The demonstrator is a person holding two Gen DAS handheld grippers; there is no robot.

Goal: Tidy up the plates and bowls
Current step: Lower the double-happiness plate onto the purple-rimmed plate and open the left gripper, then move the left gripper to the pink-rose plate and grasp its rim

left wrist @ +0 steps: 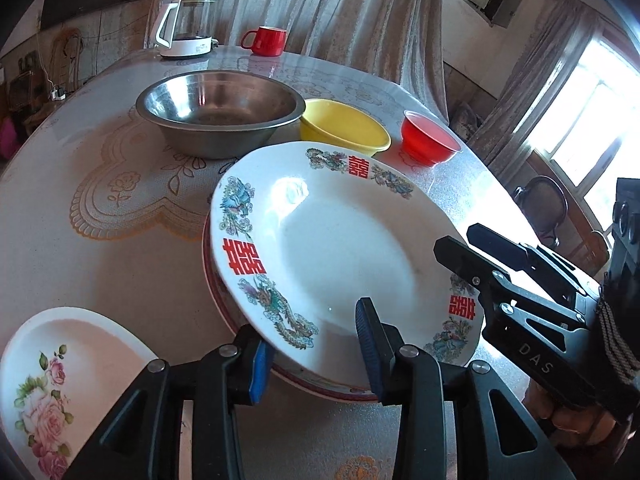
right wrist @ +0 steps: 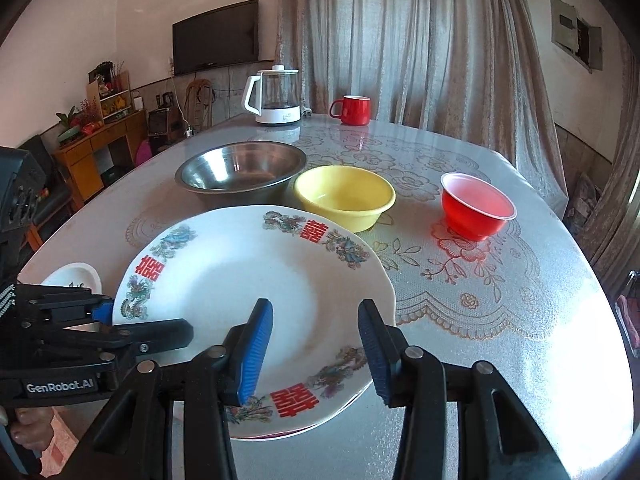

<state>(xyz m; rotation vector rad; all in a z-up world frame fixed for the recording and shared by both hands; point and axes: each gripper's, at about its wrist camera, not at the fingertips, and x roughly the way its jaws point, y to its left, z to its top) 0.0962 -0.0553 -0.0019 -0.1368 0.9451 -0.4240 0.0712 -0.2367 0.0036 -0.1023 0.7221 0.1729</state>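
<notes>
Left gripper (left wrist: pixel 316 344): jaws spread on either side of the near rim of the white plate; the pads do not visibly press on it. No earlier view to compare.
Right gripper (right wrist: pixel 316 352): jaws apart over the plate's near right edge, one pad above the plate face, one beyond the rim; no clear pinch.
White plate (right wrist: pixel 248 300): dragon and red character pattern, tilted, resting on a red-rimmed plate (left wrist: pixel 320 390) beneath it, at the near middle of the table.
Flowered plate (left wrist: pixel 52 376): at 8 o'clock from the white plate, near the table edge.
Steel bowl (right wrist: pixel 240 176): at 12 o'clock beyond the plate.
Yellow bowl (right wrist: pixel 344 196): at 1 o'clock, just beside the steel bowl.
Red bowl (right wrist: pixel 476 208): at 2 o'clock, apart from the yellow bowl.
Kettle (right wrist: pixel 276 96) and red mug (right wrist: pixel 352 110): at the far edge of the table (right wrist: pixel 500 340).
Hand (right wrist: pixel 28 428): holds the left gripper's handle.
</notes>
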